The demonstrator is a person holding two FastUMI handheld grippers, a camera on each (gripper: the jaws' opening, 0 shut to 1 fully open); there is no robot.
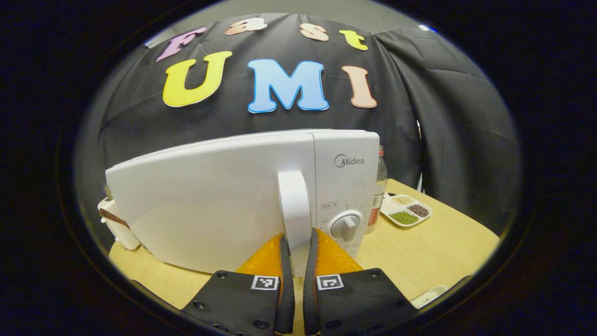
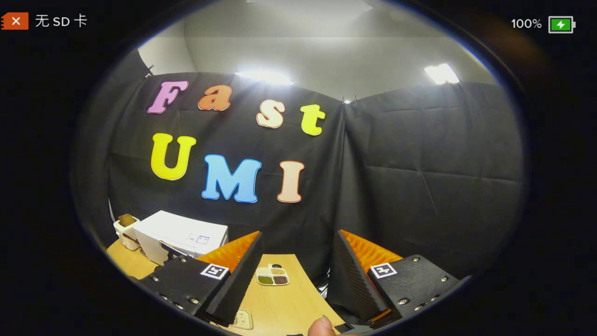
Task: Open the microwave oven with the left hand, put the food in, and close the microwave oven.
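Two tools: the left tool [image 1: 298, 261] squeezes the microwave [image 1: 242, 196] door handle [image 1: 295, 214] on the table [image 1: 433, 252]. Pull slowly, keeping hold. The right tool [image 2: 296, 275] hangs wide open.

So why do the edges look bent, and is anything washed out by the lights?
Left gripper view: the fisheye lens bows the microwave oven and the table; lighting even, no glare. Right gripper view: two ceiling lights blow out to white, and a fingertip at the bottom edge is blurred.
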